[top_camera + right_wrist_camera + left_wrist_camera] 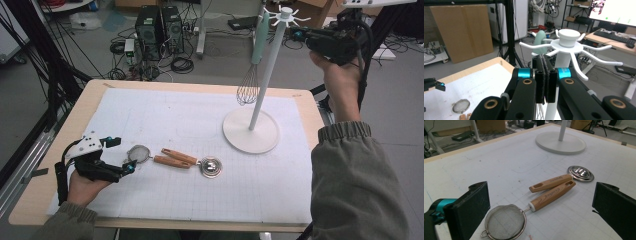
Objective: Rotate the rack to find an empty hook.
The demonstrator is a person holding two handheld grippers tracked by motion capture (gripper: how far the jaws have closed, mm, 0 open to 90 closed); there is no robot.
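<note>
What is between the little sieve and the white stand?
In the high view, two wooden handles and a shiny round scoop lie between the sieve and the stand.

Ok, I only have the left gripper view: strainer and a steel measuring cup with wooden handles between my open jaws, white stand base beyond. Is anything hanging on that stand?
Observer: Yes, a whisk with a pale green handle hangs from one hook of the stand.
Operator: Where is the right gripper?
Observer: Up by the stand's top, beside the hooks, in the high view.
Operator: Is it carrying anything?
Observer: No, its jaws are shut with nothing between them.
Operator: And the other hooks?
Observer: The ones in the right gripper view are bare.
</note>
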